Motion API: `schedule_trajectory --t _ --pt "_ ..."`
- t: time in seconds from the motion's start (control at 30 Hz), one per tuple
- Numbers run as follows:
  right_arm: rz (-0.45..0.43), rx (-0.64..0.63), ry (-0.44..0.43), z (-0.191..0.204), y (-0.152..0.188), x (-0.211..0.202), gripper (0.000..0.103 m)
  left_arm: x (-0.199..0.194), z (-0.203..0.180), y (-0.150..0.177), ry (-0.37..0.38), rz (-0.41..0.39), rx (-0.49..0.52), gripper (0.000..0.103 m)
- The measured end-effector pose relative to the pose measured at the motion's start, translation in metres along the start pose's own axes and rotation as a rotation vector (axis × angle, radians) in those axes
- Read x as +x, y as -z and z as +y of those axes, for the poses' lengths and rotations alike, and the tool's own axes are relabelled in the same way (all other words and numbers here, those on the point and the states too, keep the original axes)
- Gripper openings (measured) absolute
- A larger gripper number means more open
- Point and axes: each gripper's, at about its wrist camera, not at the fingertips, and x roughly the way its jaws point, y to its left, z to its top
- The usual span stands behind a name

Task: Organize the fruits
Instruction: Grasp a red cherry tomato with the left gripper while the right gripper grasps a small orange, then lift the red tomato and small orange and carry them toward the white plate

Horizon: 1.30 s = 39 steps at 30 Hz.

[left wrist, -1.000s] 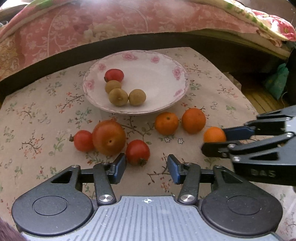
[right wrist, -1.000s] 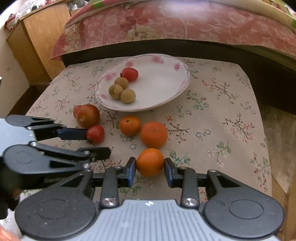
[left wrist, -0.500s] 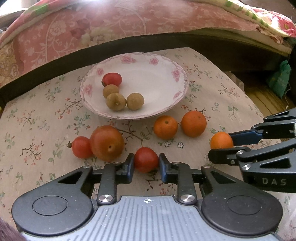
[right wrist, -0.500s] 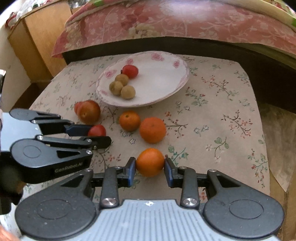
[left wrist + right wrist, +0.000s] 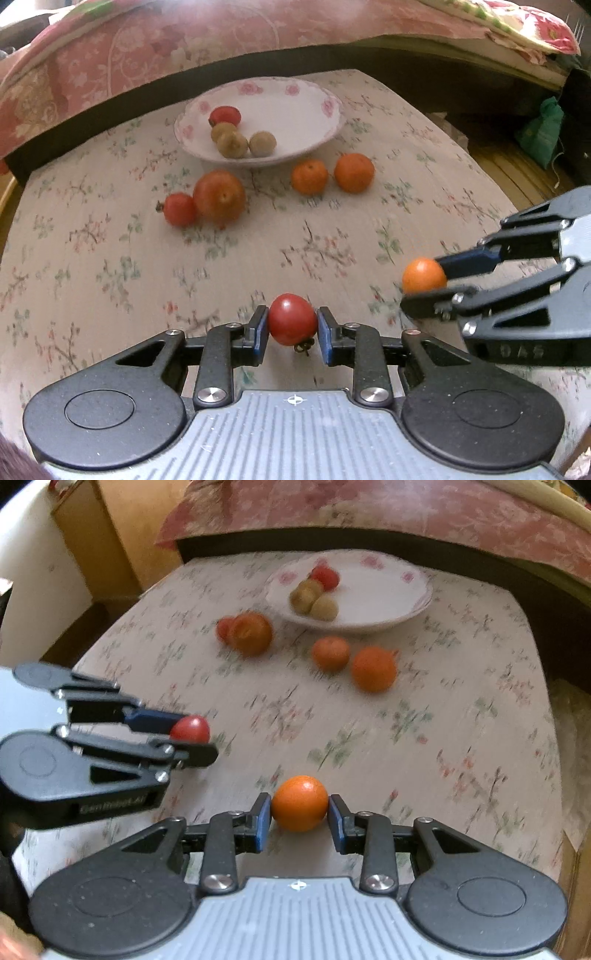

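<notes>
My left gripper [image 5: 291, 334] is shut on a small red tomato [image 5: 291, 318], held above the floral tablecloth. The right gripper [image 5: 299, 818] is shut on a small orange [image 5: 300, 803], also held off the cloth. Each gripper shows in the other's view: the right gripper [image 5: 424, 286] with its orange [image 5: 423, 275], the left gripper [image 5: 192, 738] with its tomato [image 5: 190, 729]. A white floral plate [image 5: 295, 107] at the far side holds a red tomato [image 5: 224, 116] and three brownish round fruits [image 5: 242, 142].
On the cloth in front of the plate lie a small tomato [image 5: 179, 209], a large orange-red fruit [image 5: 219, 195] and two oranges [image 5: 309, 176] [image 5: 354, 172]. A pink quilted bed [image 5: 184, 44] runs behind the table. The table edge drops off at the right [image 5: 554, 775].
Both grippers have lifted and pulled back from the plate with their fruit. The left gripper, open a second ago, closed on the tomato and raised it.
</notes>
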Motion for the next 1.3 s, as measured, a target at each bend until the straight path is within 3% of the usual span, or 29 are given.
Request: schedule_trajectory --t 0.27,0.53,1.3 --pt "-0.007 0.006 0.013 0.003 0.007 -0.003 0.034 -0.003 -0.005 0.008 -0.017 -0.017 0.042 0.039" --pt "-0.032 -0.010 0.005 0.006 0.010 -0.013 0.043 -0.012 -0.001 0.012 -0.017 -0.021 0.023 0.060" --pt "-0.036 -0.041 -0.007 0.009 0.005 -0.003 0.044 -0.003 0.001 0.011 -0.027 -0.013 0.000 0.061"
